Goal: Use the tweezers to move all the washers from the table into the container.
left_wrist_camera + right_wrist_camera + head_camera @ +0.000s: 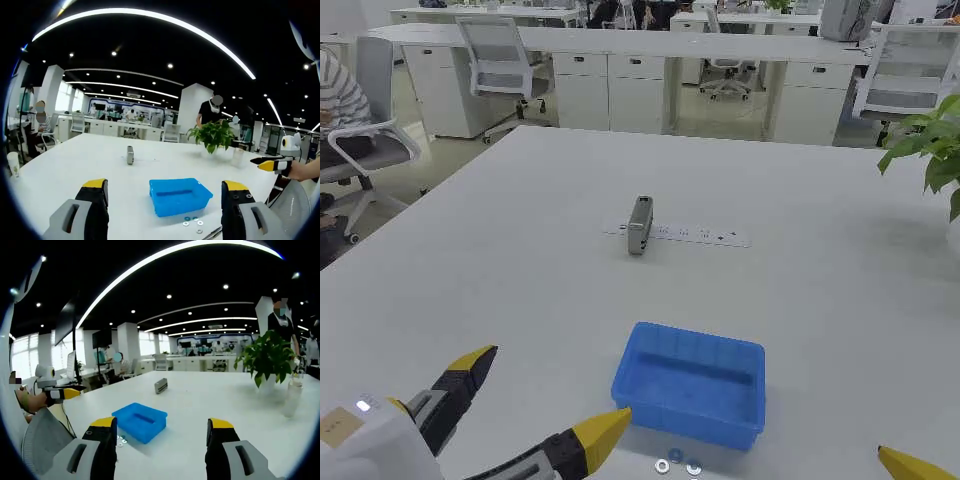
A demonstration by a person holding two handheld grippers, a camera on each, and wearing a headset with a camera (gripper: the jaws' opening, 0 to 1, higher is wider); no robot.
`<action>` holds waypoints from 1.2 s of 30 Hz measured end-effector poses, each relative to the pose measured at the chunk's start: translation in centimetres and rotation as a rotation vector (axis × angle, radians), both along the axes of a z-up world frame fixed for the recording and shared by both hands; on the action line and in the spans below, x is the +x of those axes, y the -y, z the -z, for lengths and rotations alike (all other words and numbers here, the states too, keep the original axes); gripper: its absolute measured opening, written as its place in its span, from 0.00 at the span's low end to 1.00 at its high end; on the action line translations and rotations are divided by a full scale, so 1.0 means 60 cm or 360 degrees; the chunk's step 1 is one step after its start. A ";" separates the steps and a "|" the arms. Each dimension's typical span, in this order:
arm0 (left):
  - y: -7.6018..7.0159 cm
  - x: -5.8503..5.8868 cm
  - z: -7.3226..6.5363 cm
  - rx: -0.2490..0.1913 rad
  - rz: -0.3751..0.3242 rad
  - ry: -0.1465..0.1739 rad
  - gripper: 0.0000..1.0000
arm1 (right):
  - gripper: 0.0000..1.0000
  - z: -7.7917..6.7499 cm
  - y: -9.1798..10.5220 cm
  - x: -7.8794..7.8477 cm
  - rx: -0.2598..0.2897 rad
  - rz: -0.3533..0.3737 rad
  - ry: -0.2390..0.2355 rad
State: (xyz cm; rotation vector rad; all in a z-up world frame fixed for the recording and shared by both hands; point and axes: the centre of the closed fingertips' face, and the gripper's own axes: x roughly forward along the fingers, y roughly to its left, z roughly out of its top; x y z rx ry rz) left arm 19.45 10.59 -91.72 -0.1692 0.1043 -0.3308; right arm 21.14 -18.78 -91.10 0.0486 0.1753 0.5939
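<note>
Left gripper (540,395) hangs low over the near edge of the white table (470,260), its yellow-tipped jaws spread wide with nothing between them, and its own view confirms it: left gripper (164,184) open to the air, both jaws well apart. Ahead of it sits the blue container (690,380), a shallow open tray, and just beside its near wall lie the washers (677,463), a small cluster on the tabletop outside the tray. From the left gripper view the washers (192,221) lie just in front of the blue container (177,195), with a thin metal strip (216,231) slanting in at the bottom edge by the right-hand jaw; what it is, I cannot tell. Over on the right, the right gripper (272,164) floats above the table edge, and in the head view one yellow tip of it (915,465) pokes in at the bottom corner. Its own view shows the right gripper (162,423) gaping too, jaws apart and empty, with the blue container (140,421) and the washers (121,440) down to its left. Further back, a grey device (639,224) rests at the end of a power strip (695,235), and a potted plant (935,140) leans in at the right.
</note>
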 end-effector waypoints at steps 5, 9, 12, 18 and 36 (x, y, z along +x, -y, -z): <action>-0.001 0.000 -0.002 -0.0002 -0.0002 0.0008 0.95 | 0.69 0.002 0.003 0.001 -0.0006 0.0009 -0.0002; -0.002 -0.001 -0.002 -0.0008 -0.0005 0.0007 0.95 | 0.69 0.004 0.001 0.001 -0.0020 -0.0001 -0.0003; -0.002 -0.001 -0.001 -0.0002 -0.0005 0.0005 0.95 | 0.69 0.006 0.003 0.001 -0.0020 0.0003 -0.0004; -0.003 -0.001 -0.003 -0.0010 -0.0008 0.0011 0.95 | 0.69 0.008 0.006 0.002 -0.0018 0.0009 -0.0006; -0.004 -0.001 -0.005 -0.0010 -0.0014 0.0023 0.95 | 0.69 0.016 0.011 0.004 -0.0049 0.0008 -0.0005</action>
